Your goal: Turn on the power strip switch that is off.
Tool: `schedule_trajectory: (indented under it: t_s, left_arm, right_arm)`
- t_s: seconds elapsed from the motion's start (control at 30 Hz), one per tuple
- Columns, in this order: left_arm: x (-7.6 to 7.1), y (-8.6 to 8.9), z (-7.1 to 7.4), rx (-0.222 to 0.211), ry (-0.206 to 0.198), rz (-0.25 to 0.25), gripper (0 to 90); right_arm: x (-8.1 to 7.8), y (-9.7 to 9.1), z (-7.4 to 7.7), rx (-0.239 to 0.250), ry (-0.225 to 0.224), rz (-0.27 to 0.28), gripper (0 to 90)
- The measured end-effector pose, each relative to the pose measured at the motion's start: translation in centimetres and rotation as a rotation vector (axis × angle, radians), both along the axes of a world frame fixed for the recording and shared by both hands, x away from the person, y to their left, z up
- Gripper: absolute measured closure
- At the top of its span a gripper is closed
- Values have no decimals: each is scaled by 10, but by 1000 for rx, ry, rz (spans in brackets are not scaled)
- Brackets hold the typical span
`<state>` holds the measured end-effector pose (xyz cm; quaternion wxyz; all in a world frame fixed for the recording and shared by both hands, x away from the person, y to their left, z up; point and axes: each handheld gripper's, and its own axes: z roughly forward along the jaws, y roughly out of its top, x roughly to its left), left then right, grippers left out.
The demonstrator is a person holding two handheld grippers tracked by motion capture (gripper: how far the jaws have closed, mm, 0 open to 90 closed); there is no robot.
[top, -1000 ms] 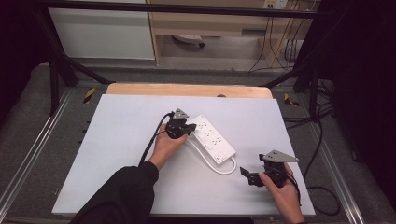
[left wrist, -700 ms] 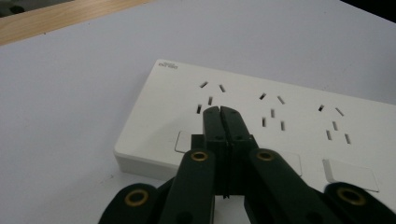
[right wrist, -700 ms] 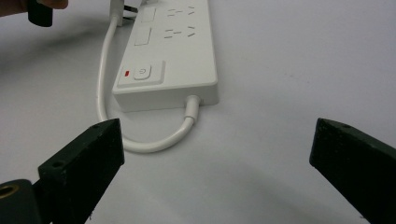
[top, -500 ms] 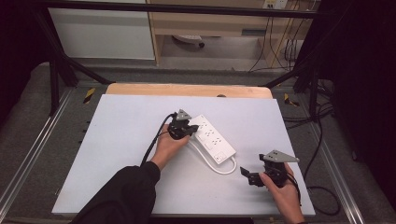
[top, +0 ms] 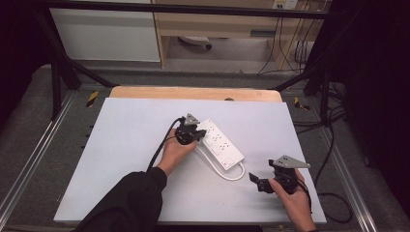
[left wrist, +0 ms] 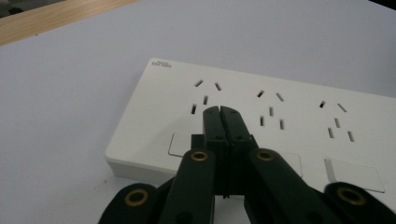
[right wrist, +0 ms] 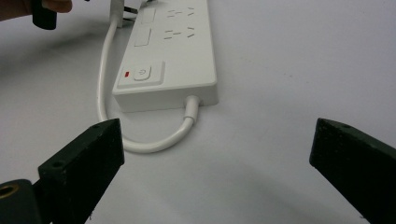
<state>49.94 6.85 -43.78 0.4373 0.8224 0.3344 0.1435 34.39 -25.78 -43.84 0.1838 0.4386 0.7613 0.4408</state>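
Observation:
A white power strip [top: 221, 145] lies slanted at the middle of the white tabletop [top: 121, 154]. Its white cable [top: 231, 174] loops from the near end back along its left side. My left gripper [top: 198, 136] rests at the strip's far-left end, shut, with nothing between its jaws. In the left gripper view the closed tips [left wrist: 220, 112] sit just over the strip [left wrist: 289, 116] by the first set of sockets. My right gripper [top: 258, 182] hovers near the front right, open wide, pointing at the strip's near end. The right gripper view shows the strip [right wrist: 180, 51], its switch [right wrist: 140, 74] and the cable [right wrist: 144, 142].
A wooden board edge [top: 193, 93] runs along the table's far side. Black cables [top: 329, 145] hang off the right edge toward the floor. Metal rails [top: 34, 164] flank the table. A white cabinet [top: 106, 34] and a wooden shelf stand behind.

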Motion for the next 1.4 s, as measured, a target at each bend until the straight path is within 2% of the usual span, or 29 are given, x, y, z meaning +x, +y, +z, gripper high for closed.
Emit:
schedule_trajectory:
  t_s: [0.87,1.4]
  left_arm:
    - [0,4,-2,-12,-2,15,900]
    - [-1,4,-2,2,-12,12,900]
  right_arm:
    - [0,0,0,-3,4,3,34]
    - [0,1,-1,-3,7,4,34]
